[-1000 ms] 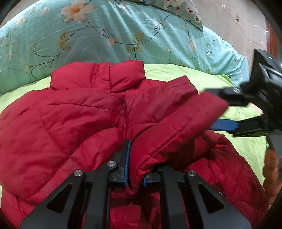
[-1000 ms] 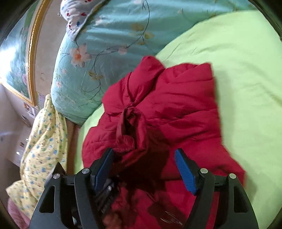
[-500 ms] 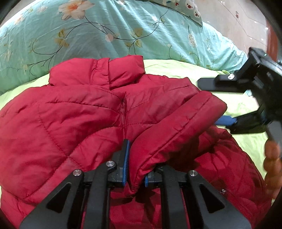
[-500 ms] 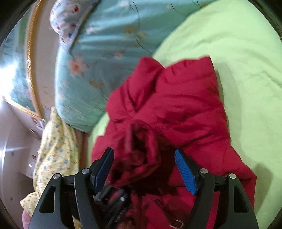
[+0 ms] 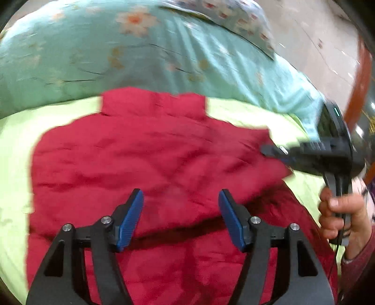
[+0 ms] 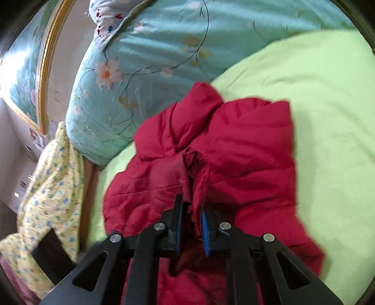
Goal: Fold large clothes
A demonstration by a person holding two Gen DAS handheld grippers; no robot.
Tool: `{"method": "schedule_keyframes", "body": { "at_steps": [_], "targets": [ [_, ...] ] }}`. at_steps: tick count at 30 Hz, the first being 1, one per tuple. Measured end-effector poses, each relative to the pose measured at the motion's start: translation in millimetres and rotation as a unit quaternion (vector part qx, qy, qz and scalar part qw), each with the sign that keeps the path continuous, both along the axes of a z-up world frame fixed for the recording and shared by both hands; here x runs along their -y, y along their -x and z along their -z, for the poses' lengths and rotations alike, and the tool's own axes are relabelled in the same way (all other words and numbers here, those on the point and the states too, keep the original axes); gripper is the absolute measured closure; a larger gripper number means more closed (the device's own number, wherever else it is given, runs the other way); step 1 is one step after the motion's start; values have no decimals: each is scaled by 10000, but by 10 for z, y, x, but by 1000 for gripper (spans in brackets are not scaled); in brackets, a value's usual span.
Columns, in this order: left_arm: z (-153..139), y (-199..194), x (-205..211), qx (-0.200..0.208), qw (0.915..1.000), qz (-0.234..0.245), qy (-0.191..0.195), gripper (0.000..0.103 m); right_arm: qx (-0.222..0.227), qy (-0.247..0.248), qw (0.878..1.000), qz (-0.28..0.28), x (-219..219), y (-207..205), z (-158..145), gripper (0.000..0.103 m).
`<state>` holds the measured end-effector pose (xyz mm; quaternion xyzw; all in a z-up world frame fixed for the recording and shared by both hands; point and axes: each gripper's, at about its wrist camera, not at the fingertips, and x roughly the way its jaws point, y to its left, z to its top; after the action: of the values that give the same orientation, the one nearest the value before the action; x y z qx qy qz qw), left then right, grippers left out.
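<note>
A red padded jacket (image 5: 150, 159) lies on the light green bed sheet (image 5: 14, 150), collar toward the pillows, one sleeve folded across its front. My left gripper (image 5: 180, 215) is open and empty just above the jacket's middle. My right gripper (image 6: 191, 225) is shut on the cuff end of the red sleeve (image 6: 196, 173), holding it over the jacket (image 6: 246, 150). In the left wrist view the right gripper (image 5: 276, 152) shows at the jacket's right edge, held by a hand. The picture is motion-blurred.
A teal floral quilt (image 5: 117, 47) is piled behind the jacket, with a patterned pillow (image 5: 225, 16) on top. A yellow flowered cloth (image 6: 46, 187) hangs off the bed's left side in the right wrist view. Green sheet (image 6: 328, 105) spreads to the right.
My left gripper has let go of the sleeve and opened, pulling back. My right gripper has closed on the sleeve cuff. The sleeve now lies flatter across the jacket.
</note>
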<state>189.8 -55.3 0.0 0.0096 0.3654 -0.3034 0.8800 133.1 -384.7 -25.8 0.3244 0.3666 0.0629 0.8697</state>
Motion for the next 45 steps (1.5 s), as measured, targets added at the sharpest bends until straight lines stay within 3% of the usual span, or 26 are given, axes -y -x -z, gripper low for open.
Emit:
{"method": "schedule_keyframes", "body": {
  "at_steps": [5, 9, 10, 15, 17, 19, 23, 28, 31, 34, 38, 41, 45],
  "targets": [
    [26, -499, -436, -201, 9965, -813, -17, 37, -269, 902, 9956, 40, -62, -77, 116, 93],
    [362, -832, -589, -670, 9925, -1006, -174, 37, -454, 1191, 9918, 54, -90, -125, 270, 90],
    [435, -860, -591, -732, 9924, -972, -201, 37, -440, 1224, 9914, 112, -95, -109, 253, 84],
    [596, -824, -491, -630, 9918, -1016, -460, 37, 191, 2036, 9762, 716, -252, 168, -184, 82],
    [606, -824, -468, -609, 9914, -1048, -495, 37, 428, 2130, 9749, 479, -440, 205, -303, 81],
    [610, -810, -471, -584, 9914, -1051, -511, 37, 364, 2258, 9734, 118, -637, 128, -264, 78],
    [587, -813, -493, -577, 9919, -1004, -518, 37, -293, 2670, 9629, -252, -860, -111, 138, 79],
    [426, -643, -688, -492, 9937, -934, -386, 37, -669, 2533, 9651, -54, -644, -215, 508, 78],
    [521, -664, -830, -651, 9904, -1122, -486, 37, -708, 2449, 9669, -63, -593, -240, 531, 78],
    [706, -767, -904, -979, 9872, -1194, -385, 29, -703, 2591, 9632, -102, -619, -260, 562, 78],
    [741, -793, -838, -912, 9861, -1265, -573, 27, -742, 2484, 9658, -75, -642, -236, 524, 78],
    [735, -792, -829, -897, 9854, -1300, -641, 27, -773, 2361, 9686, -30, -687, -165, 412, 74],
    [707, -763, -841, -866, 9849, -1347, -654, 28, -606, 2177, 9741, -46, -738, 157, 210, 57]
  ]
}}
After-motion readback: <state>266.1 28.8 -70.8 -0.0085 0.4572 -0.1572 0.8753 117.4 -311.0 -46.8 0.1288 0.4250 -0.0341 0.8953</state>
